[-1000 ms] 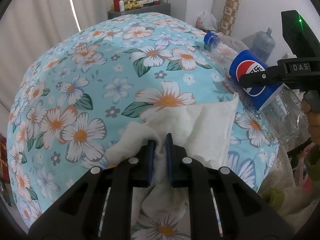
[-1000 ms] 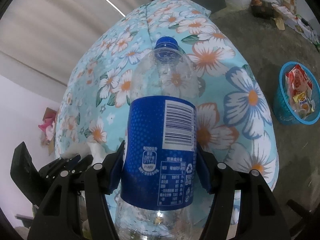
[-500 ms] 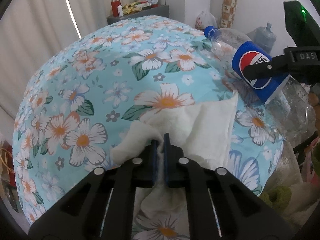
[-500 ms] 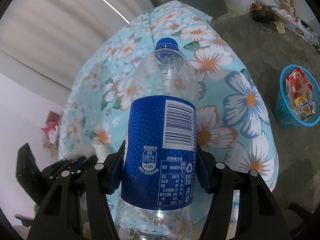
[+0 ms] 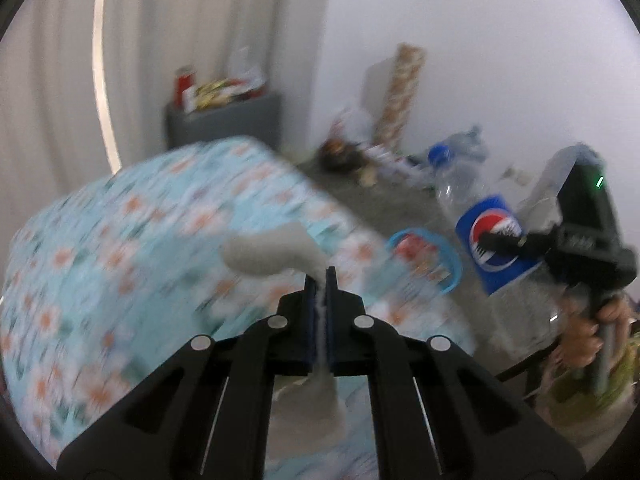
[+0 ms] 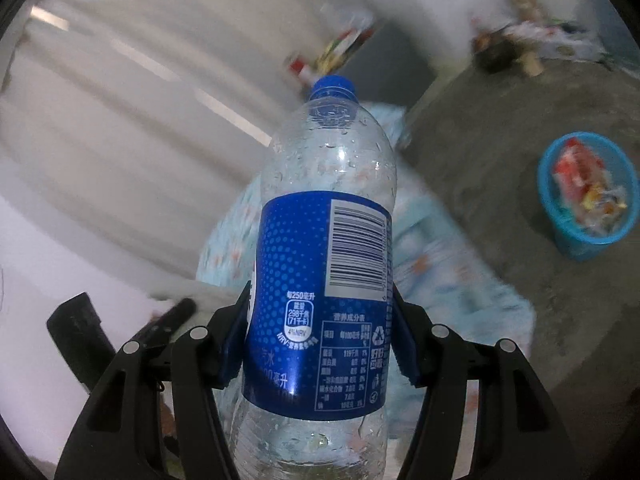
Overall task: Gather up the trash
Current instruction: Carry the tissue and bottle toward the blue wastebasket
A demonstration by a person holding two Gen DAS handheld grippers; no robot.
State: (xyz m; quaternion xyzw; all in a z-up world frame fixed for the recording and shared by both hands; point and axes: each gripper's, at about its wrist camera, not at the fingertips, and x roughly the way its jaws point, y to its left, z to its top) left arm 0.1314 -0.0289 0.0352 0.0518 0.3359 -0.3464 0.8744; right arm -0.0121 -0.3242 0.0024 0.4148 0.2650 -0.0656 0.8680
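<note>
My left gripper [image 5: 320, 284] is shut on a white tissue [image 5: 272, 254], which hangs lifted above the floral bedspread [image 5: 120, 260]; part of it droops below the jaws. My right gripper [image 6: 320, 340] is shut on an empty clear Pepsi bottle [image 6: 324, 280] with a blue label and blue cap, held by its label. In the left wrist view the same bottle [image 5: 492, 240] and the right gripper [image 5: 504, 242] appear at the right, with a hand below them. A blue trash basket [image 6: 588, 196] holding wrappers stands on the floor at the right; it also shows as the basket [image 5: 448, 256] past the bed's corner.
A grey cabinet [image 5: 224, 120] with packets on top stands against the curtain behind the bed. Bags, a patterned roll [image 5: 400, 96] and other clutter lie along the white wall. The floor [image 6: 500, 168] around the basket is bare concrete. The left gripper [image 6: 168, 316] shows at lower left in the right wrist view.
The left gripper has risen with the tissue, lifting it off the bedspread. The right gripper has swung sideways with the bottle, and both views now look toward the floor and the basket.
</note>
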